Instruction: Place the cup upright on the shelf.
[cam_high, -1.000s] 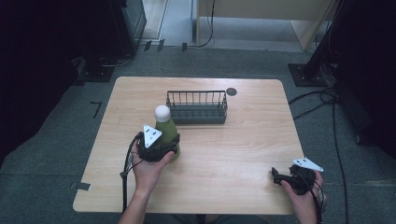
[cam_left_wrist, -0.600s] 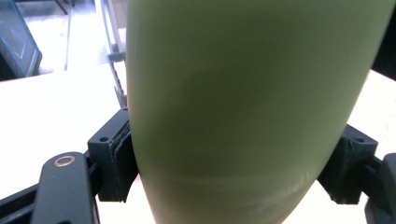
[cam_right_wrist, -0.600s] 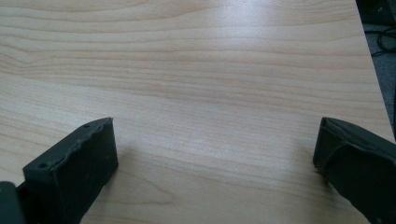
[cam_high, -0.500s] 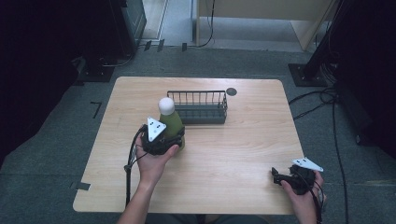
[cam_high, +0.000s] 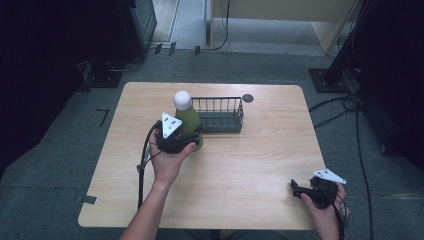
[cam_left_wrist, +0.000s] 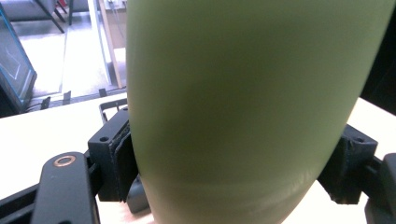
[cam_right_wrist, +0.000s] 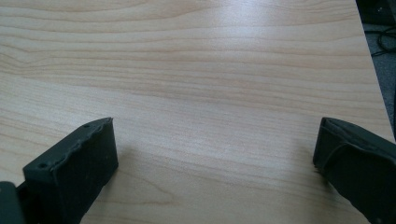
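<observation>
While the left gripper (cam_high: 176, 136) clamps the green bottle (cam_high: 187, 120) upright, transport toward the wire basket (cam_high: 218, 114) appears underway. Next: lift over its rim. The right gripper (cam_high: 306, 191) rests, jaws wide, empty.

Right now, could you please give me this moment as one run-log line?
left gripper: shut on green bottle | bottle: upright, beside wire basket | right gripper: open, idle near table corner

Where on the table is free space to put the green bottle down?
Free: the wide wood between the wire basket and the right hand-held gripper, and the table's left side. Crowded: near the basket, where the left hand-held gripper holds the bottle.
</observation>
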